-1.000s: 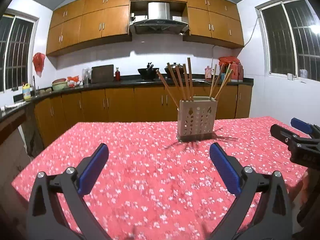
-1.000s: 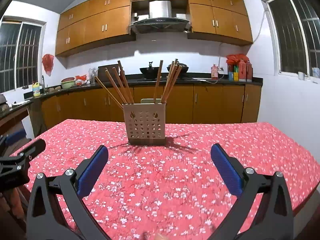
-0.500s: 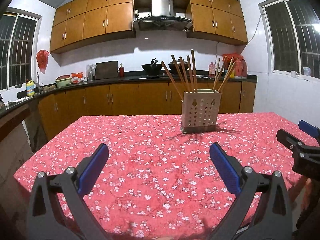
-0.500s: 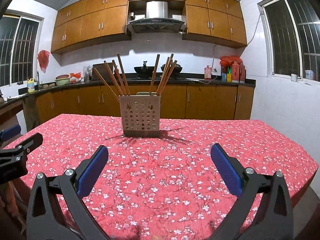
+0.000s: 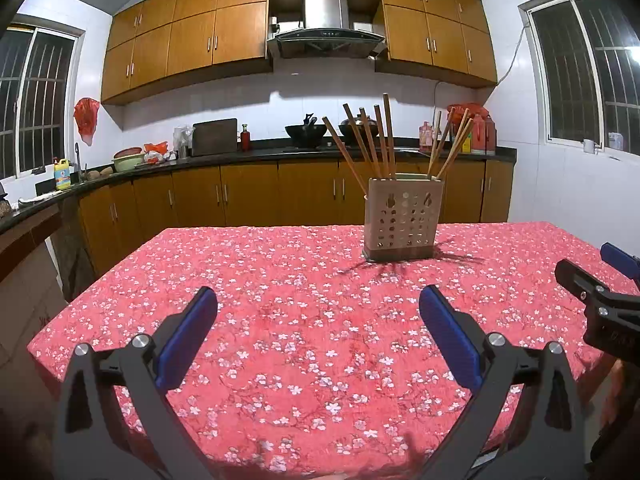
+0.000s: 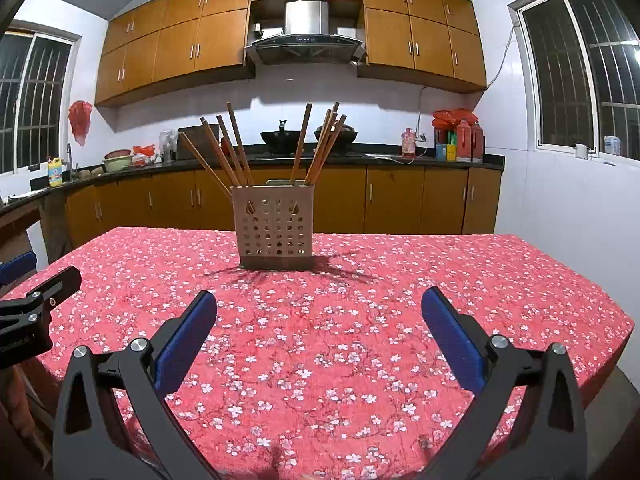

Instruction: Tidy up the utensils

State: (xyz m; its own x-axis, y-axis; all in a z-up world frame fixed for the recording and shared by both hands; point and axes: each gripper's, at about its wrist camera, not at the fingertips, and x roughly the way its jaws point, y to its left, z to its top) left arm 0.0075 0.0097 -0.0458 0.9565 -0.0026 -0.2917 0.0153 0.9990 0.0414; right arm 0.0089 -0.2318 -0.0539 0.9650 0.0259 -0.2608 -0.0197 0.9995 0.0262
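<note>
Red floral tablecloth spans the table beneath and ahead of both claws, bare but for one item: a perforated beige holder, well ahead of the spread, empty right gripper and ahead-right of the spread, empty left gripper. Wooden chopsticks stand splayed in two clusters inside the holder; no loose utensil shows, so the sorting step appears finished or nearly so, and any next move calls for reaching forward to the sticks' upper ends.

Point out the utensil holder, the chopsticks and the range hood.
utensil holder (image 6: 273, 227), right wrist view, on its perforated front wall.
chopsticks (image 6: 301, 142), right wrist view, mid-shaft of one upright stick.
range hood (image 5: 326, 36), left wrist view, on its dark front edge.
</note>
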